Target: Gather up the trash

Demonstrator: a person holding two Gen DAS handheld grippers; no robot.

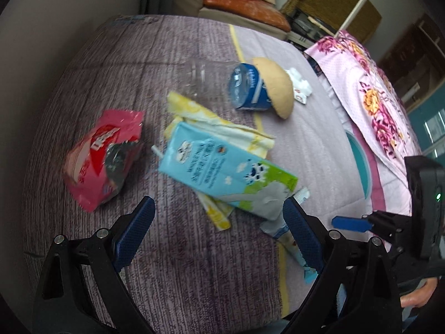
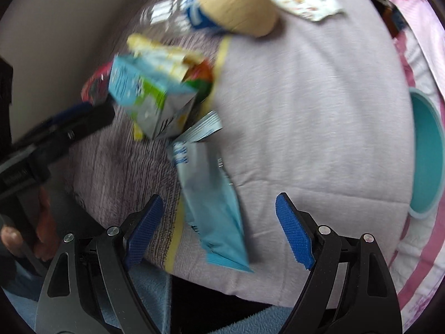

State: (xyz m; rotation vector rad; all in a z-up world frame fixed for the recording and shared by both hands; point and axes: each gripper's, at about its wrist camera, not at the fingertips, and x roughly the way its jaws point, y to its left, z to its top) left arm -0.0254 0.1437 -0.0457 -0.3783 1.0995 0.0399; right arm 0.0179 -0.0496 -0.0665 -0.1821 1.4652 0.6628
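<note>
Left gripper point(image 1: 218, 218): jaws apart, nothing between the pads, hovering over the purple bedspread point(image 1: 178, 264). Just ahead of it lies the milk carton point(image 1: 222, 172), flat, long axis diagonal, straw end up-left, crumpled grey end touching or just beside the right-side pad; cannot tell which. Yellow wrapper point(image 1: 222, 123) lies under and beyond the carton. Pink snack bag point(image 1: 103, 153) sits apart to the left. Farther off: clear bottle point(image 1: 222, 83) on its side, blue label toward a tan round object point(image 1: 278, 86).

Right gripper point(image 2: 219, 222): jaws wide apart, empty. Light blue packet point(image 2: 211, 200) lies between and just ahead of the fingers, long axis running away, slightly leftward. Images blurred.
</note>
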